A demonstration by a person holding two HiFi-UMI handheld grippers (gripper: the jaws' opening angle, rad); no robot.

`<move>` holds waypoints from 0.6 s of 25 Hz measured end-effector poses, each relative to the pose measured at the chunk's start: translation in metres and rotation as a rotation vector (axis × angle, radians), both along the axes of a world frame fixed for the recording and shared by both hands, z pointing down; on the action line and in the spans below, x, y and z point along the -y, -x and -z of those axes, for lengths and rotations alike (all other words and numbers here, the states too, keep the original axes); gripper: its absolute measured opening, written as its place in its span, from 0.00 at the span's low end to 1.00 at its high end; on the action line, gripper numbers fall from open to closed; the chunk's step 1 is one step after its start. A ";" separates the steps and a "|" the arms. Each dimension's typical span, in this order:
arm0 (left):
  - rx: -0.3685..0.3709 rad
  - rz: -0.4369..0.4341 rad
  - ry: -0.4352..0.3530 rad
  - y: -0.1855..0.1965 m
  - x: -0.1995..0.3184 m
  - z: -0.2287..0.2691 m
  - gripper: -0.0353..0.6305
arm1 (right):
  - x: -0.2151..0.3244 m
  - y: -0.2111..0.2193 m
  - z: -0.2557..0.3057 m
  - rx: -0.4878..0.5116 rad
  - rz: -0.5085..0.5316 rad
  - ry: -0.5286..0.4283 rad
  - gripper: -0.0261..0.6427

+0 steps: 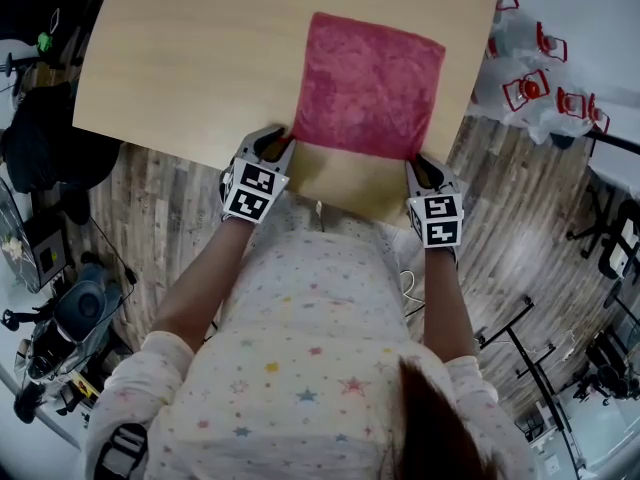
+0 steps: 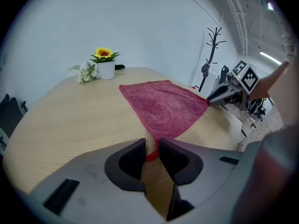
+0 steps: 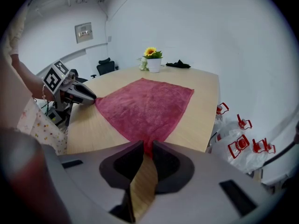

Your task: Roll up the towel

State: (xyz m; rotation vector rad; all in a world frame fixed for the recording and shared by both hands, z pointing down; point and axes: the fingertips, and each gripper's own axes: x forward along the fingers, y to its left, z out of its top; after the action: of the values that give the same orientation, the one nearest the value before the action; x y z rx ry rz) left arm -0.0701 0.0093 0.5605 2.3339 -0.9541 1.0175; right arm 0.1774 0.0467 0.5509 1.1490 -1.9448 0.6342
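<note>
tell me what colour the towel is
The towel is plain pinkish red; the head view shows it best.

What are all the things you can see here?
towel: one, red-pink, flat on the table's near part
table: one, light wood, under the towel
flower pot: one, white with a yellow sunflower, table's far end
dark thing: one, black, beside the flower pot; too small to name
water jugs: several, clear with red handles, on the floor right of the table
coat stand: one, black, by the wall
floor: one, grey-brown planks, round the table
shirt: one, white with coloured stars, on the person
left tool: one, grey, jaws slightly apart round the towel's near-left corner
right tool: one, grey, jaws closed on the towel's near-right corner
</note>
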 end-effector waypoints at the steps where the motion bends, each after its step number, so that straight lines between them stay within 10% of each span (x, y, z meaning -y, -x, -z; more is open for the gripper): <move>1: 0.004 -0.008 0.005 0.000 -0.002 -0.002 0.18 | 0.000 0.000 0.000 0.002 -0.002 0.001 0.12; 15: -0.034 -0.024 0.035 0.009 -0.019 0.009 0.08 | -0.016 0.005 0.009 0.046 -0.006 0.029 0.07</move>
State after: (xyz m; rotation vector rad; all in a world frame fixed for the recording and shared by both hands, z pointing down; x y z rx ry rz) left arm -0.0791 0.0279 0.5518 2.3316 -0.8908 0.9924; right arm 0.1723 0.0627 0.5414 1.1318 -1.9651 0.6963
